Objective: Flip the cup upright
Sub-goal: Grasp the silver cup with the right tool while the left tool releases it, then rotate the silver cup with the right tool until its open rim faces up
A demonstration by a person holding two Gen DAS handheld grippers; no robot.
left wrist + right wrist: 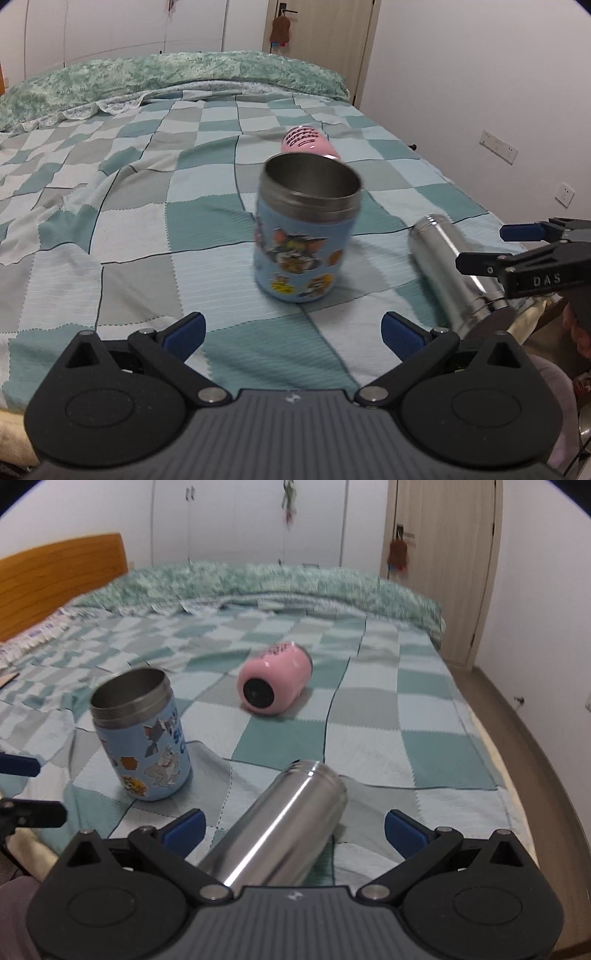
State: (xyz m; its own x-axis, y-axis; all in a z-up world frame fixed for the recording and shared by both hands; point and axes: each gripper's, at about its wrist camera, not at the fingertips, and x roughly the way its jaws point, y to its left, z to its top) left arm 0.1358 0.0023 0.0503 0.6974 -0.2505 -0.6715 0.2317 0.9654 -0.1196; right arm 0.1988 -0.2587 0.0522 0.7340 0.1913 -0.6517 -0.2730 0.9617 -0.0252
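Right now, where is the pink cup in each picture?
Left wrist view: the pink cup peeks out behind the blue cartoon cup, above centre.
Right wrist view: the pink cup lies on its side near the middle, its bottom facing the camera.
Shared landmark: the blue cartoon cup, standing upright on the checked bedspread.

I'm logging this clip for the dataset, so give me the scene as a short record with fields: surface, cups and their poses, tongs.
surface: checkered bedspread
blue cartoon cup: upright, mouth up, empty inside
pink cup: on its side, base toward right camera
steel bottle: on its side, between the right tongs' open fingers
left tongs: open, holding nothing, blue cup ahead
right tongs: open, not closed on the bottle
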